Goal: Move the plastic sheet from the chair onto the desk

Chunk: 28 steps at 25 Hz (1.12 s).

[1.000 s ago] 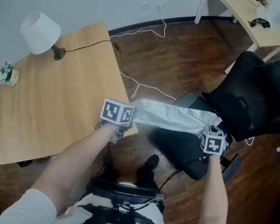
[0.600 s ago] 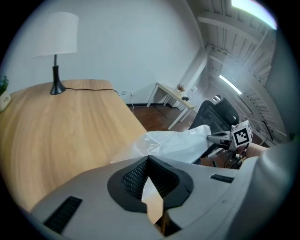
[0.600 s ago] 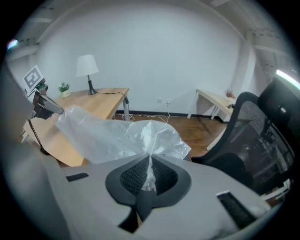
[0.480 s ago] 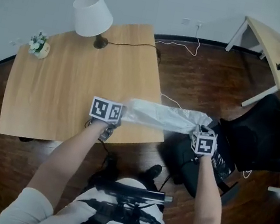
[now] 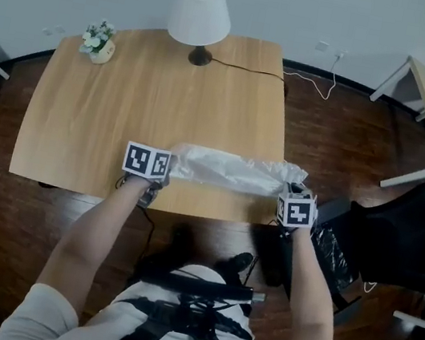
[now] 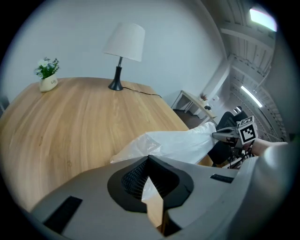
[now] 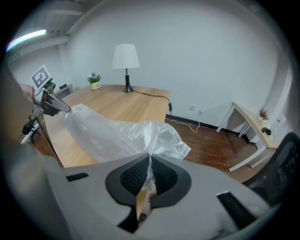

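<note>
The sheet (image 5: 229, 170) is stretched as a crumpled band between the two grippers, low in the centre of the head view, over the near edge of the worktop (image 5: 155, 82). The left gripper (image 5: 165, 171) has its fingers closed on the sheet's left end, and the right gripper (image 5: 290, 189) has its fingers clamped on the right end. In each gripper view, plastic bunches out from between the pressed pads. Holding both ends apart probably keeps the thin film spread and off the floor, so it can be laid flat rather than dropped in a heap.

The chair (image 5: 408, 240) stands at the right edge, well clear of the sheet. The right end sits just past the worktop's right corner. The lamp (image 5: 201, 10) and plant (image 5: 98, 41) are at the far side, leaving bare wood for the sheet. I cannot tell whether the plastic already touches the wood, and it has not yet been let go.
</note>
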Motion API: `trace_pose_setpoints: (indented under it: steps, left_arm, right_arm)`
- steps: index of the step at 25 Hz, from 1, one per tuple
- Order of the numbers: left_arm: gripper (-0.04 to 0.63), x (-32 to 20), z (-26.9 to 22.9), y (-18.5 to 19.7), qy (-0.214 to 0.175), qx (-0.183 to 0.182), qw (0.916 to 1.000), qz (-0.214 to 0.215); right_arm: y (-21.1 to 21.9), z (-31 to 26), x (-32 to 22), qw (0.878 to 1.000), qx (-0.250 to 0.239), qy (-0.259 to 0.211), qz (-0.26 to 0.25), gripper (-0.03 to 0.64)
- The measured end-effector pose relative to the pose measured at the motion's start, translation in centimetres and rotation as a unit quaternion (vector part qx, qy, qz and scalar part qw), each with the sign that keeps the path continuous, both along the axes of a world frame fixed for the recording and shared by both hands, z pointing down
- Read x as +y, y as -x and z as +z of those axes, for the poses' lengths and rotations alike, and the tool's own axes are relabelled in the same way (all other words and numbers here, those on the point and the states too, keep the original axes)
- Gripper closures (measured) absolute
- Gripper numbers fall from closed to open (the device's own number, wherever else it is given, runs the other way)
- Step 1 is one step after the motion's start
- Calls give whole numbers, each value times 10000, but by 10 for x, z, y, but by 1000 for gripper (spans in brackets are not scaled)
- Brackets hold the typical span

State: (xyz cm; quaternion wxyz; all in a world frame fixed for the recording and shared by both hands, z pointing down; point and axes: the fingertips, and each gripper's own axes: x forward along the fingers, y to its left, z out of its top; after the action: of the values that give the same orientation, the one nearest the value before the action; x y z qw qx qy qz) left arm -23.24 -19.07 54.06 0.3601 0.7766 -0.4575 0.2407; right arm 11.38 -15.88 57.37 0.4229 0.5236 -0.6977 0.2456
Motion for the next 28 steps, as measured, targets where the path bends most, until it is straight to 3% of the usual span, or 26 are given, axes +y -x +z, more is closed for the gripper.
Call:
trace_pose_setpoints:
  steps: [8, 16, 23, 28]
  left_arm:
    - [594, -3, 21, 91, 96, -151, 9997, -183]
    - [594, -8, 29, 143, 123, -269, 9993, -215]
    - [594, -3, 49, 167, 197, -407, 9982, -395]
    - [594, -3, 61, 165, 222, -633, 9974, -263]
  right_arm:
    - [91, 13, -14, 9998, -147, 131, -53, 607]
    - [143, 30, -22, 9995, 3, 282, -163, 607]
    - [183, 34, -39, 9984, -55, 67, -559, 607]
    - [181, 45, -41, 9989, -133, 129, -433, 604]
